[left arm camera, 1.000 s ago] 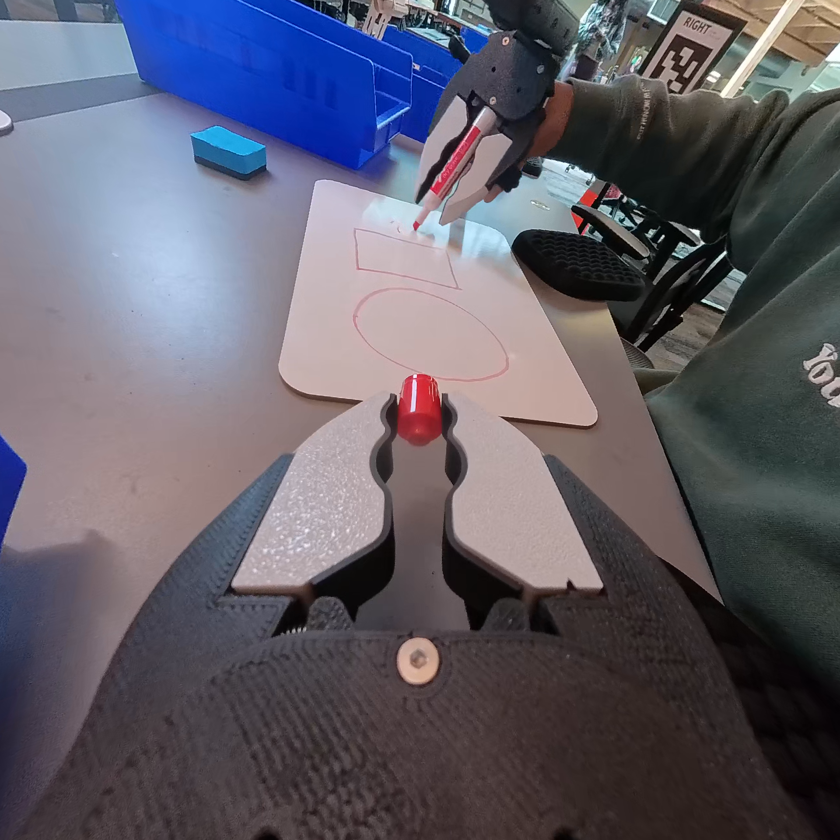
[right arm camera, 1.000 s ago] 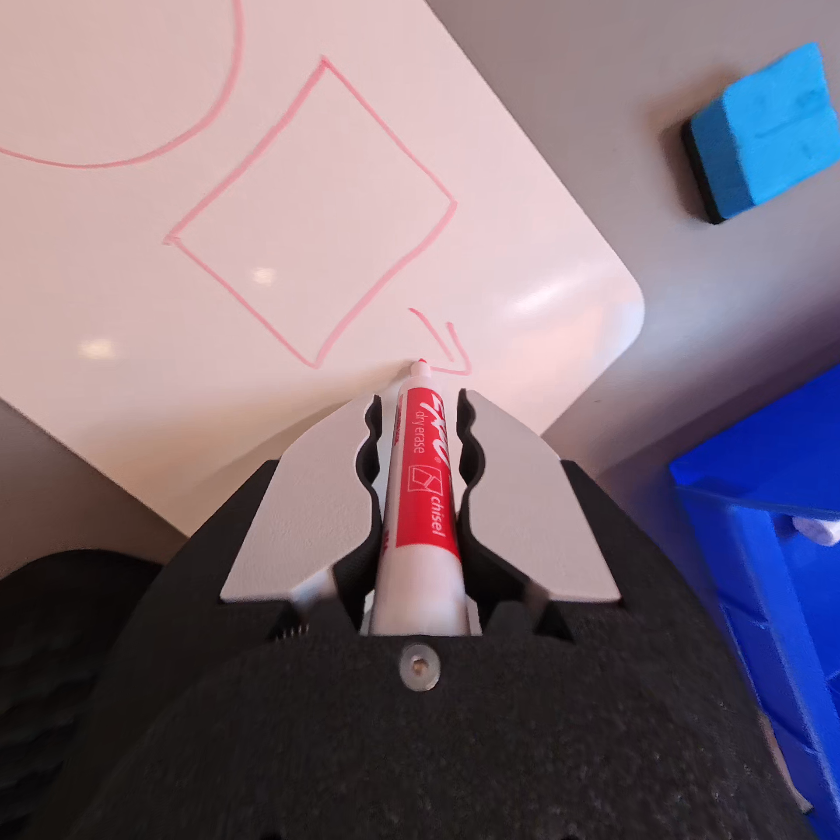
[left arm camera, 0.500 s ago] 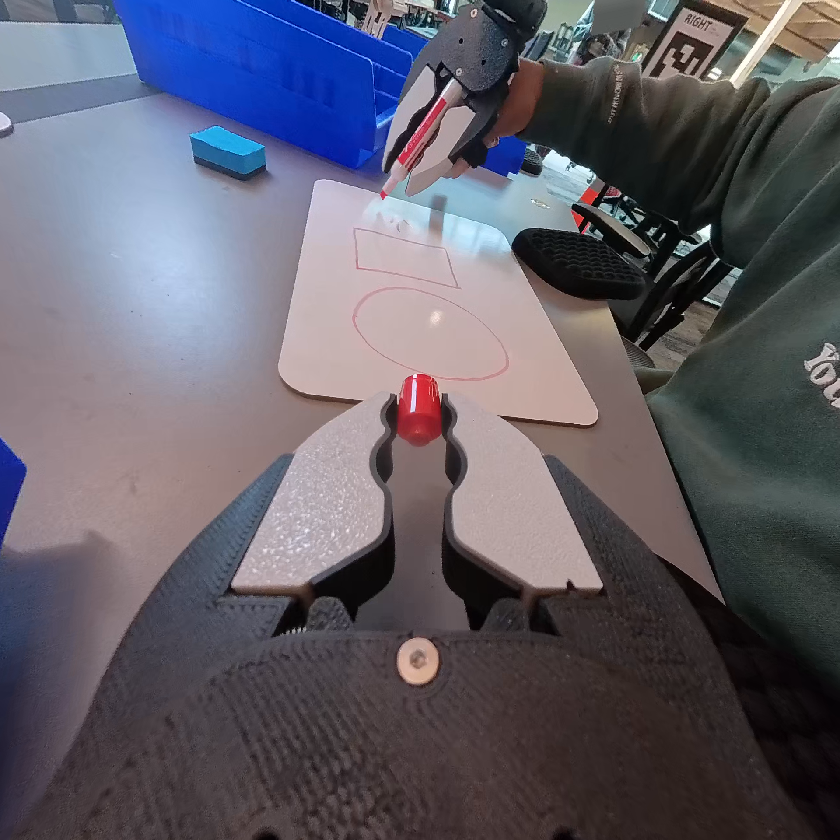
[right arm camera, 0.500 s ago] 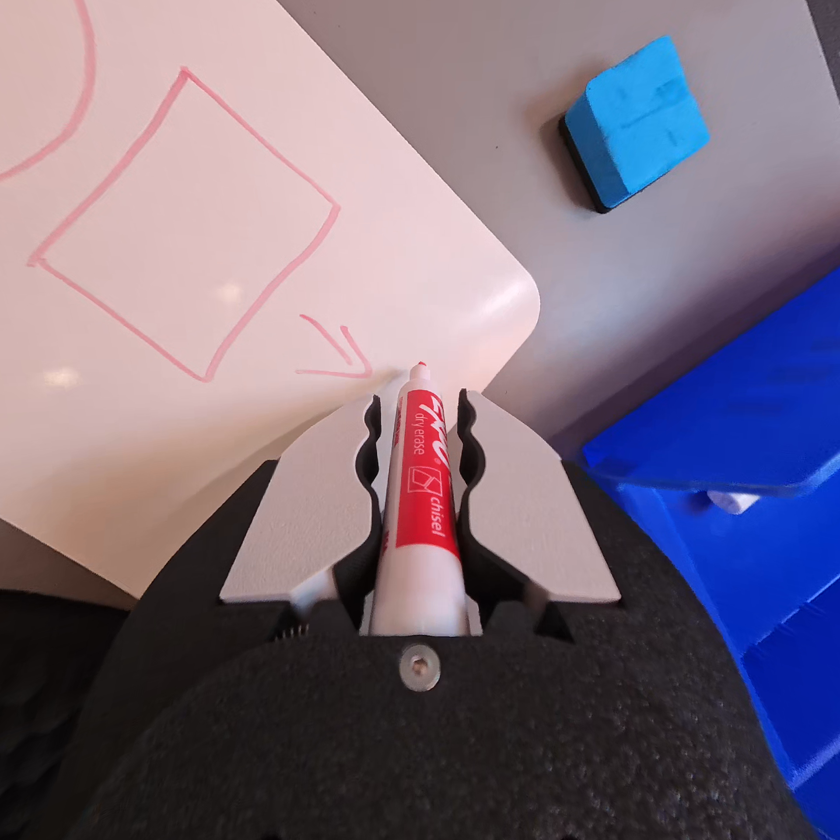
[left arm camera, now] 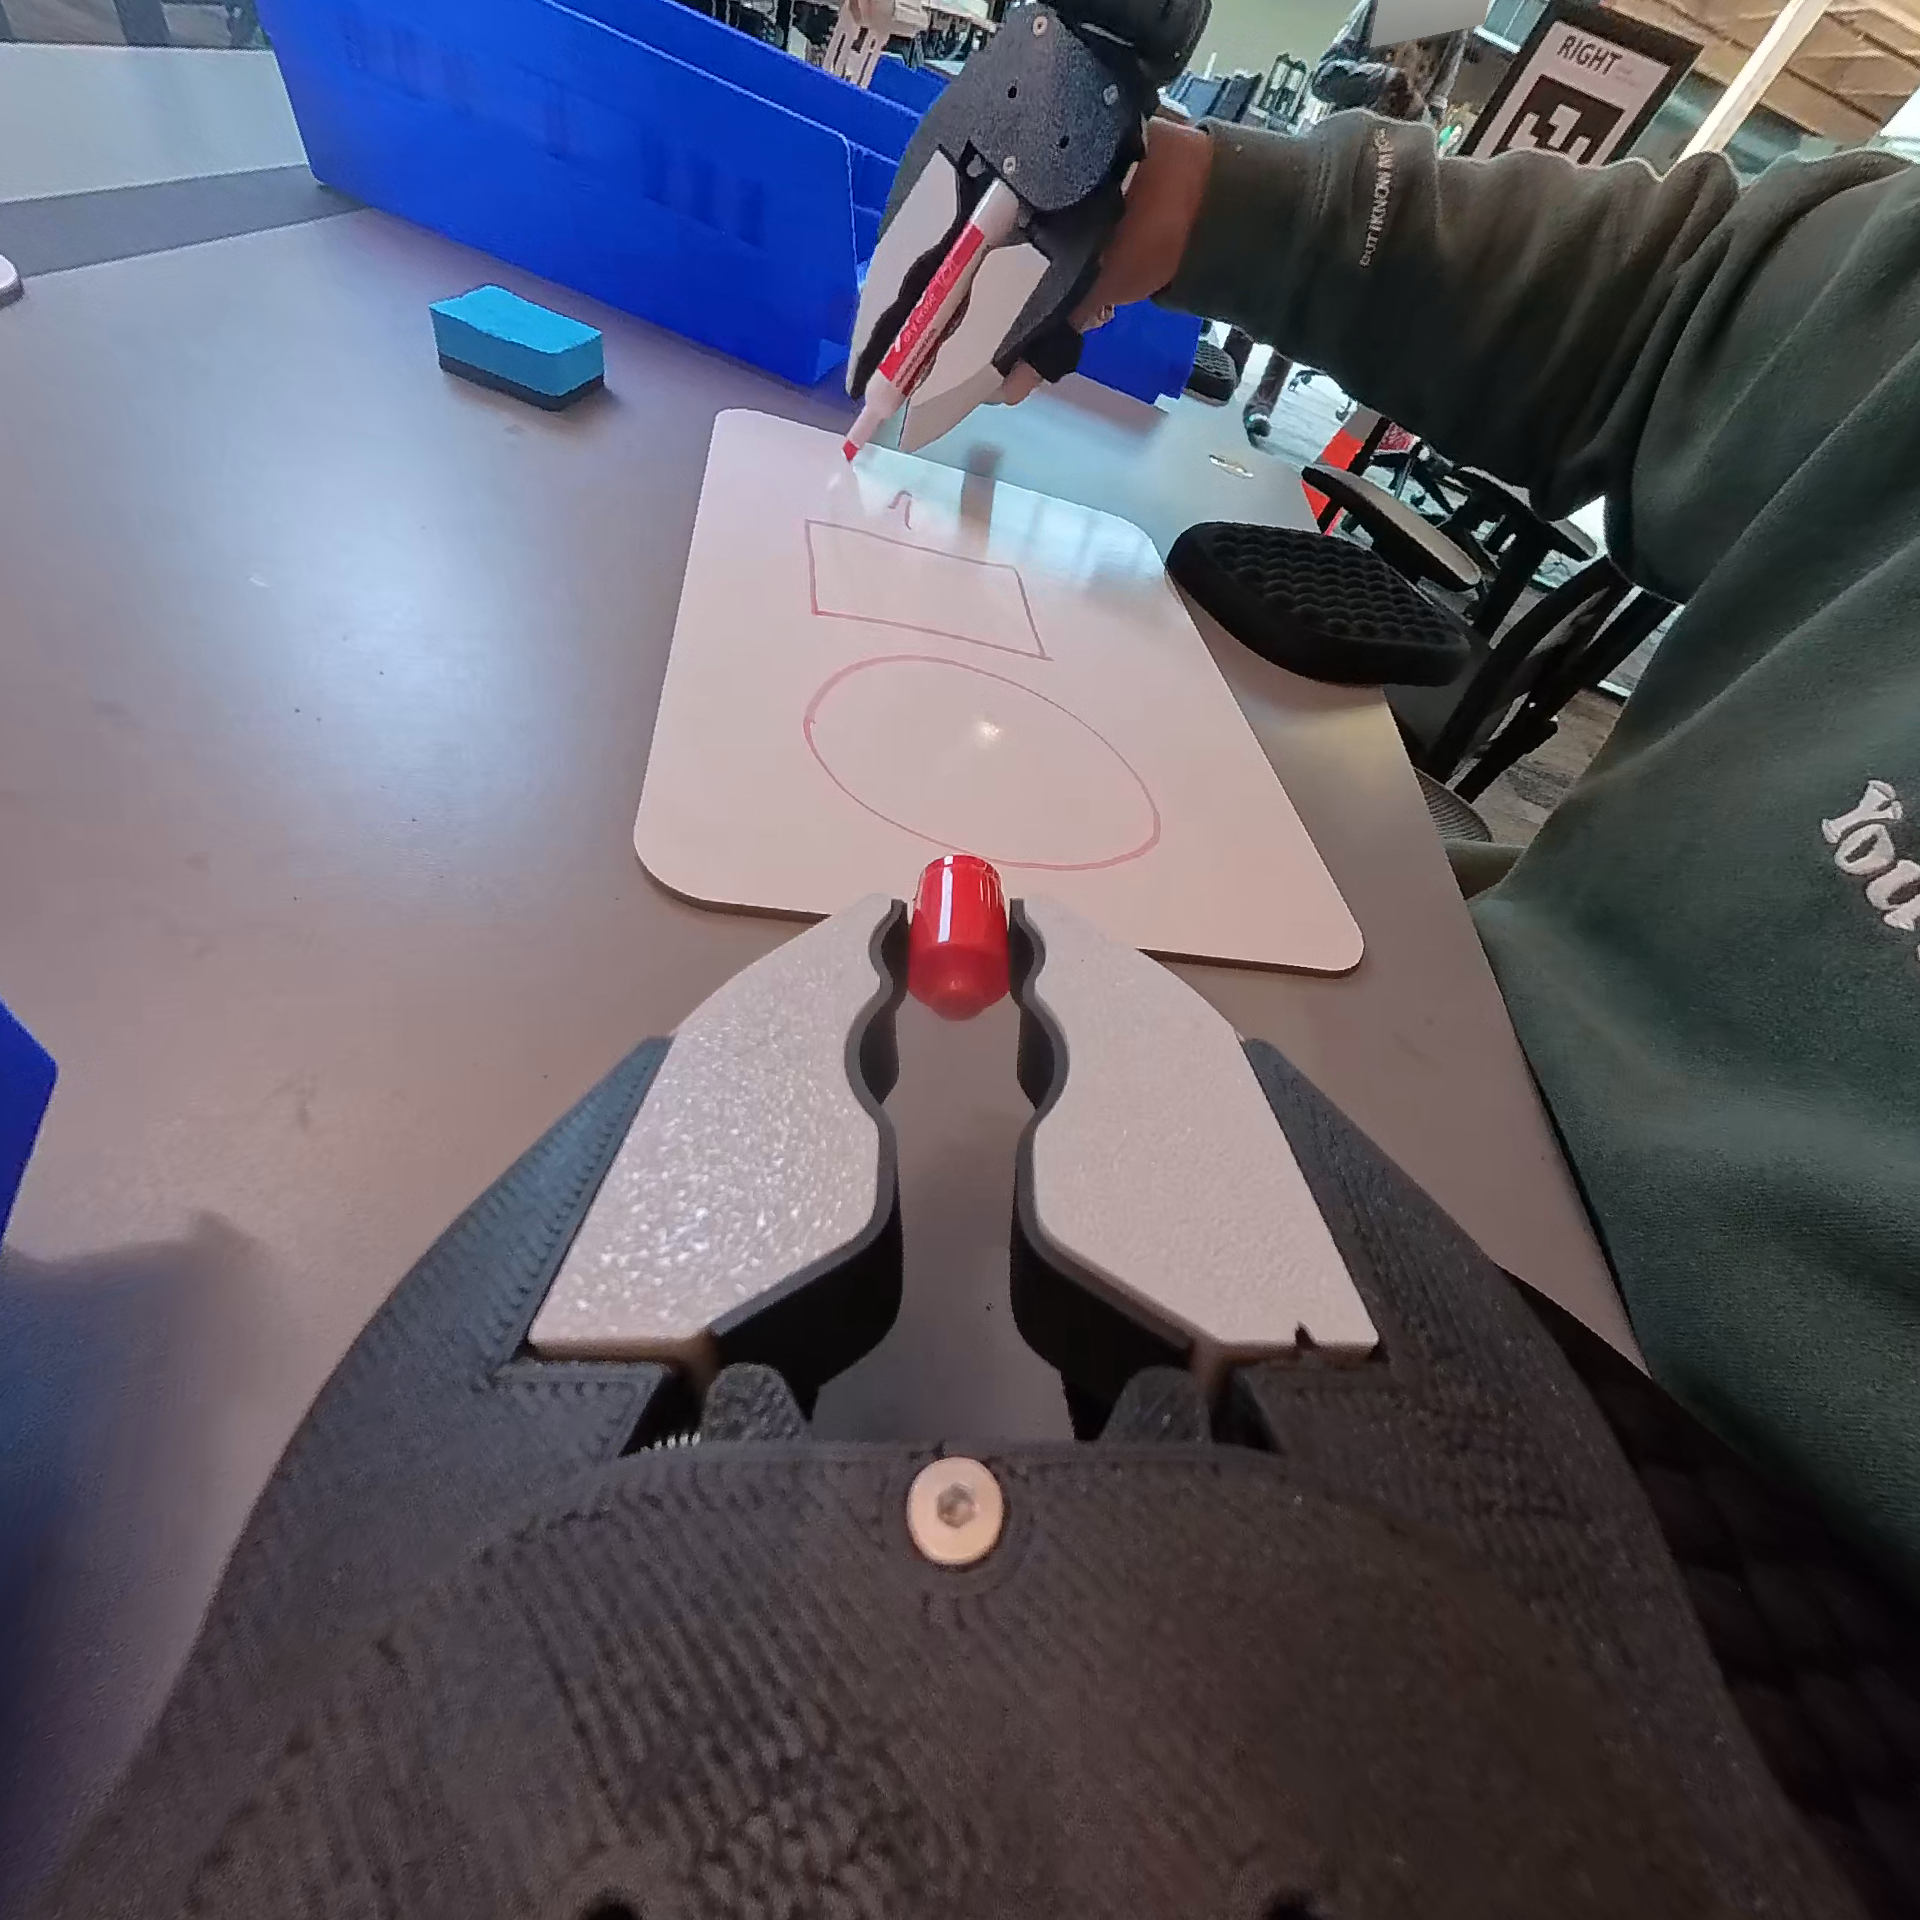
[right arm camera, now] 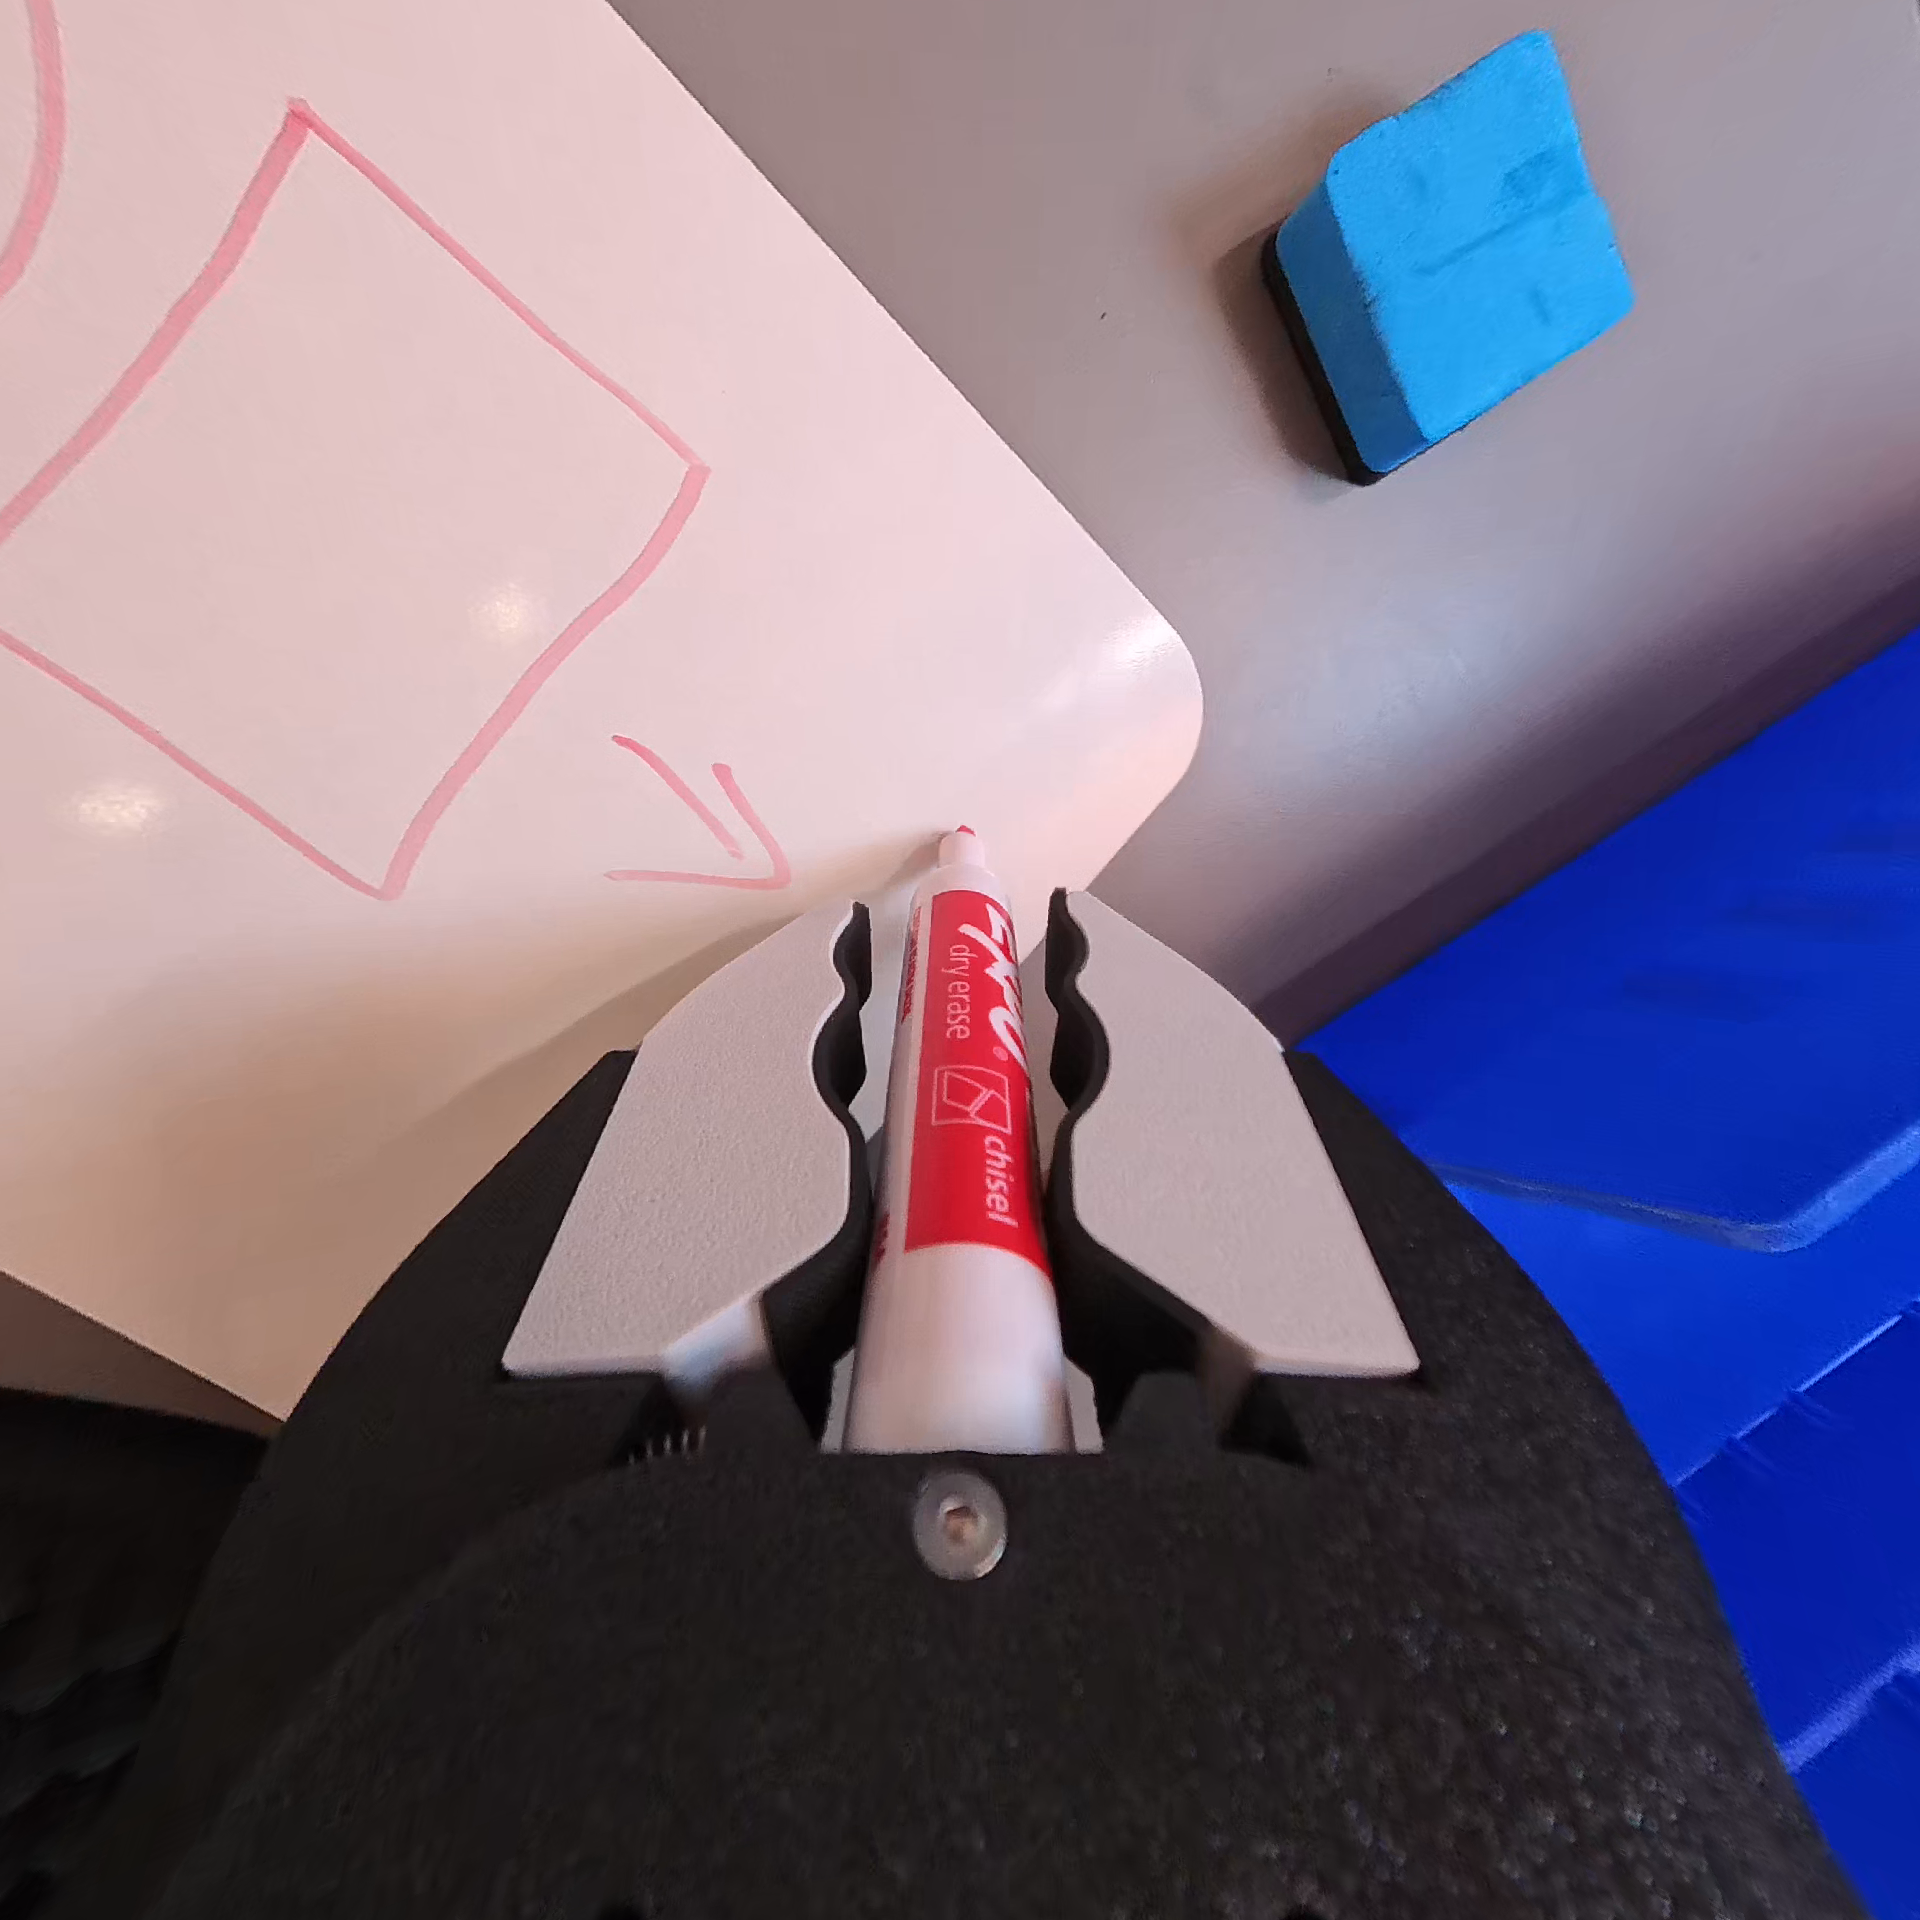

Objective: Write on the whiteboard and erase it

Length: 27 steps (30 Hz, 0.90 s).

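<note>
A white whiteboard (left arm camera: pixel 966 748) lies flat on the grey table, with a red oval, a red square and a small red arrow mark drawn on it; it also shows in the right wrist view (right arm camera: pixel 436 436). My right gripper (right arm camera: pixel 956 914) is shut on a red dry-erase marker (right arm camera: pixel 966 1101), tip at the board's far corner, seen from afar in the left wrist view (left arm camera: pixel 904 405). My left gripper (left arm camera: pixel 956 914) is shut on the red marker cap (left arm camera: pixel 956 935), just short of the board's near edge. A blue eraser (left arm camera: pixel 516 343) (right arm camera: pixel 1455 260) lies left of the board.
Blue plastic bins (left arm camera: pixel 582 156) (right arm camera: pixel 1662 1039) stand along the far side of the table. A black honeycomb pad (left arm camera: pixel 1320 603) lies at the board's right edge. A person's green sleeve (left arm camera: pixel 1558 312) reaches over the right side. Chairs stand beyond the table's right edge. The grippers' ends are close to 35 cm from one another. To reach the blue eraser (right arm camera: pixel 1455 260) in a straight line is about 12 cm for my right fingers, about 35 cm for my left. The left camera catches it too, in the left wrist view (left arm camera: pixel 526 324).
My right gripper with the marker has lifted off the small arrow mark, moved toward the board's far left corner, then lowered near it. My left gripper and cap have not moved.
</note>
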### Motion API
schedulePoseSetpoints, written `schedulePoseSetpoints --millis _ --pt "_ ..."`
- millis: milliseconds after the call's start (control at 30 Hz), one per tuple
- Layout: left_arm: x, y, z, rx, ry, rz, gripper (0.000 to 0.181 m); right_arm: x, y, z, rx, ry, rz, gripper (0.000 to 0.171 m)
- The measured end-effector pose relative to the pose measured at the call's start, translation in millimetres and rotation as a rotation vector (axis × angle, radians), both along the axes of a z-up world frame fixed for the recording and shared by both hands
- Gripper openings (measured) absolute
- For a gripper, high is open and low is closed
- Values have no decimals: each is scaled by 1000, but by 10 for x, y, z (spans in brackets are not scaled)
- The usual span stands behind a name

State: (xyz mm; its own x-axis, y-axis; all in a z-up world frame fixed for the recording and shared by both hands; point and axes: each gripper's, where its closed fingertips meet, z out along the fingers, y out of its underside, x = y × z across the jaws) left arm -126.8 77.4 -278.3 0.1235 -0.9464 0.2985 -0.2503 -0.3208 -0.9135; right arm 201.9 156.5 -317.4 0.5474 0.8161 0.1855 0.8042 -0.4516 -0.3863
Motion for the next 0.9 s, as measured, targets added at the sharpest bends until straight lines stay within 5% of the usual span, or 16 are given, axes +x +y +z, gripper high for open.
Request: schedulePoseSetpoints --millis 367,900 --pt "-1 4 -5 2 3 0 18 -145 -563 1 -88 -12 68 33" --pt "-5 18 -6 2 3 4 18 281 -409 1 -74 -47 -28 33"
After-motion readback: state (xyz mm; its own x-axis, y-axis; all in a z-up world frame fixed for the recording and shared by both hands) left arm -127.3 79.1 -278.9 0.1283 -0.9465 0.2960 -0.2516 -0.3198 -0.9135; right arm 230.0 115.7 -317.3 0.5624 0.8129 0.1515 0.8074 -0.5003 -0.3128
